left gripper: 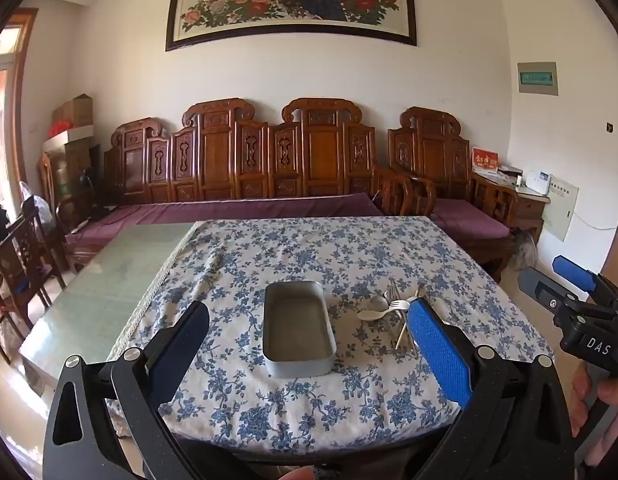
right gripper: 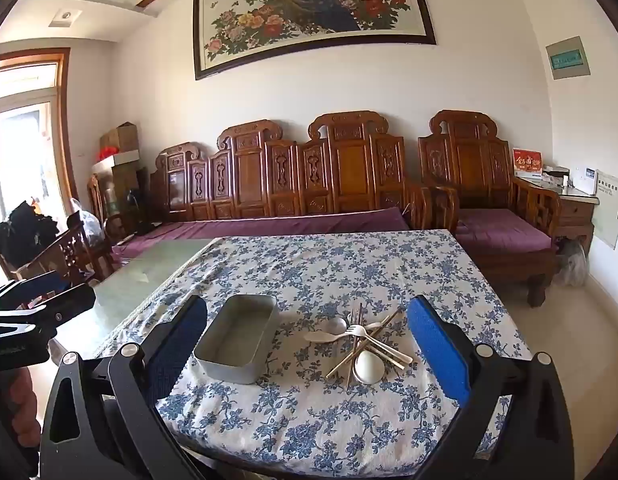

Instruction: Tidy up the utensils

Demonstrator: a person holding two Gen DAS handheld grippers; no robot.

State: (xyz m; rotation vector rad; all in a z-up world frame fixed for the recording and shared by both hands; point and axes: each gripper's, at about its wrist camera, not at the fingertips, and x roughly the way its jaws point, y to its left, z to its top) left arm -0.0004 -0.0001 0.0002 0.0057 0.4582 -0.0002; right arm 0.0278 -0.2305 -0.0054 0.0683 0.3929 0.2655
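Note:
An empty grey metal tin (left gripper: pixel 299 326) lies on the blue-flowered tablecloth, also in the right wrist view (right gripper: pixel 237 338). To its right lies a pile of utensils (right gripper: pixel 363 340): spoons, forks and chopsticks crossed over each other, with a white spoon bowl (right gripper: pixel 369 366) nearest. The pile shows in the left wrist view (left gripper: pixel 393 308), partly behind my finger. My left gripper (left gripper: pixel 309 348) is open and empty, held above the table's near edge before the tin. My right gripper (right gripper: pixel 309 348) is open and empty, before the pile; it also shows at the left view's right edge (left gripper: pixel 565 292).
The tablecloth (right gripper: pixel 349 264) covers the right part of a glass-topped table (left gripper: pixel 109 280). Wooden chairs (left gripper: pixel 17 264) stand at the left. A carved wooden sofa (right gripper: pixel 309 184) with purple cushions runs along the back wall. A side table (right gripper: pixel 569 200) stands at the far right.

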